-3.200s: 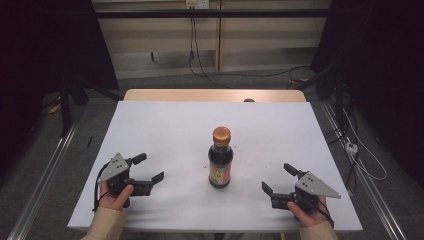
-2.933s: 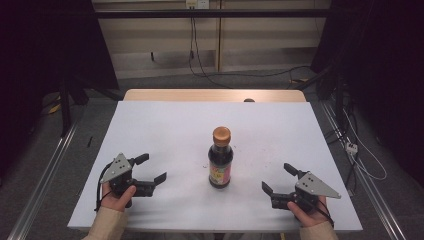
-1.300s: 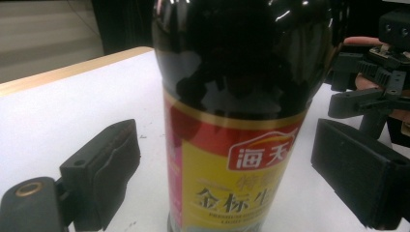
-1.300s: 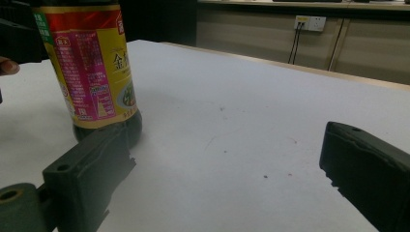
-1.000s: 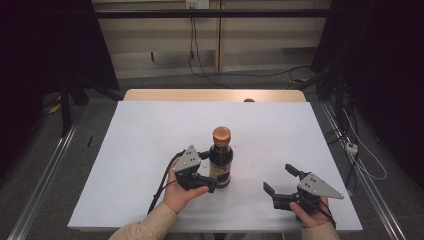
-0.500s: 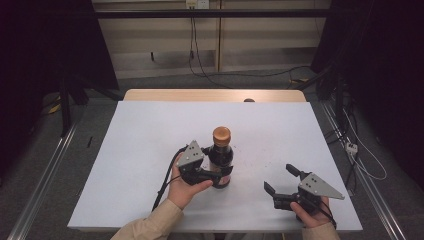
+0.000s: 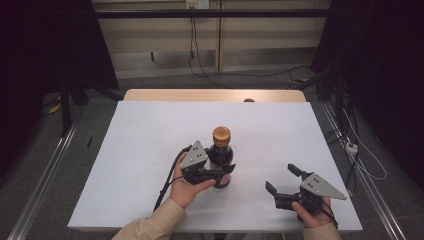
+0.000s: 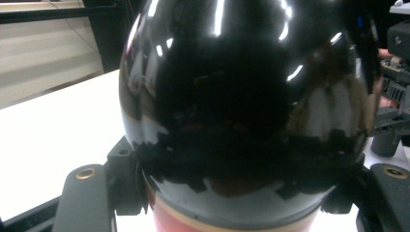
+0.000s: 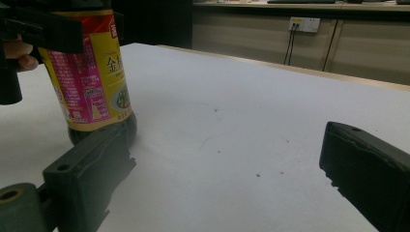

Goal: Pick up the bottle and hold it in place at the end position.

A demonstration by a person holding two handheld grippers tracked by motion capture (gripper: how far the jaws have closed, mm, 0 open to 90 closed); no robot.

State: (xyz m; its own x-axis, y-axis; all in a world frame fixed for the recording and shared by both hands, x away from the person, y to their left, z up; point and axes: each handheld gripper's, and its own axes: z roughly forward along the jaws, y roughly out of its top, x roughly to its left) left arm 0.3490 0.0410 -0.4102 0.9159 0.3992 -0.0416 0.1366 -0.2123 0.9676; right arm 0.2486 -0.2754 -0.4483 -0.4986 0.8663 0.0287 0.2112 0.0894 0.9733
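My right gripper (image 7: 284,182) rests near the table's (image 7: 150,130) front edge, jaws spread wide on nothing. Just beyond, my left gripper (image 7: 220,173) has just been closing, and its jaws now clamp the dark sauce bottle (image 7: 220,156), which stands upright mid-table. I judge the grasp made. Next comes a steady lift, or my right gripper taking the orange cap (image 7: 221,134). The yellow-and-magenta label (image 9: 92,67) bears Chinese print; I can read "金", the rest is too small.

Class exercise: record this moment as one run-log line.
left tool: shut on sauce bottle | right tool: open, apart | bottle: upright on table
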